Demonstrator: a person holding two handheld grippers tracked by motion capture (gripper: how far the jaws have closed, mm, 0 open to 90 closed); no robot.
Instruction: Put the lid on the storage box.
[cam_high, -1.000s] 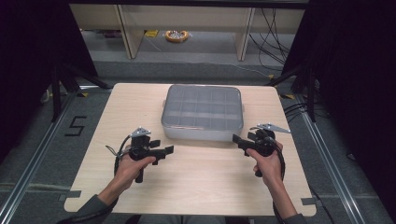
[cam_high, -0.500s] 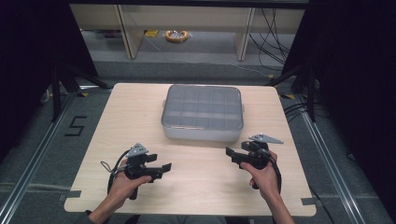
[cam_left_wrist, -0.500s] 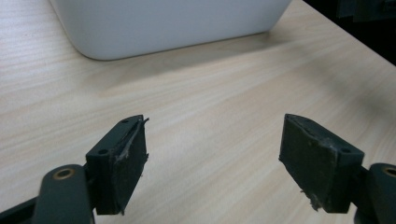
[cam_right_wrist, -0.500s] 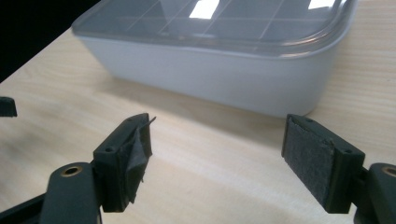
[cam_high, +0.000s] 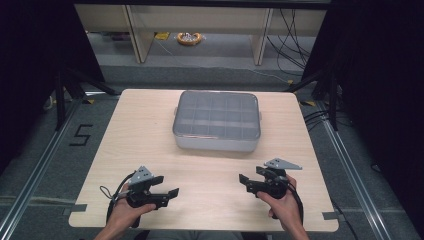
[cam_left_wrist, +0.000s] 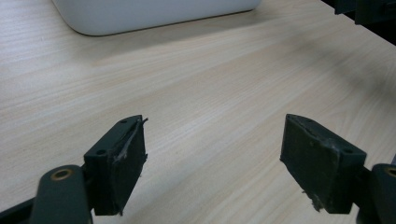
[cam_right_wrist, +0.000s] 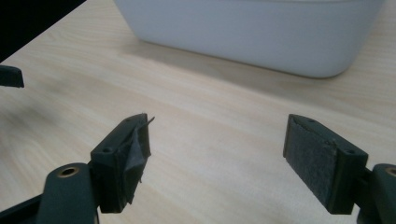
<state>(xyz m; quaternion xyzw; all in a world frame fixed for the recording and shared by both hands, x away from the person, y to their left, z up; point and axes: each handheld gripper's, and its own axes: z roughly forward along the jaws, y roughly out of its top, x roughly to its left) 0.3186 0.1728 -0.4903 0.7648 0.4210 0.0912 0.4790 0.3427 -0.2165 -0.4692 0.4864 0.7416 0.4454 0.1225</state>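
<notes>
A pale grey lidded box (cam_high: 216, 120) with a see-through compartment lid sits at the table's far middle. My left gripper (cam_high: 167, 185) hovers low near the front left, pointing right, well short of the box. My right gripper (cam_high: 246, 183) is near the front right, pointing left toward the other. Both have just been opening and stand open with nothing between the jaws. In the left gripper view the jaws (cam_left_wrist: 212, 140) frame bare wood, the box (cam_left_wrist: 154, 14) ahead. The right gripper view shows the same spread (cam_right_wrist: 217, 140) below the box (cam_right_wrist: 252, 28).
The light wooden table (cam_high: 150, 135) has tape at its front corners. Dark floor with metal rails runs along both sides, a "5" mark (cam_high: 80, 135) at the left. Shelf legs, cables and a yellow roll (cam_high: 189, 38) lie beyond the far edge.
Both hands have drawn back from beside the box toward the table's near edge and sunk slightly. The jaws of both grippers stand a little wider.
</notes>
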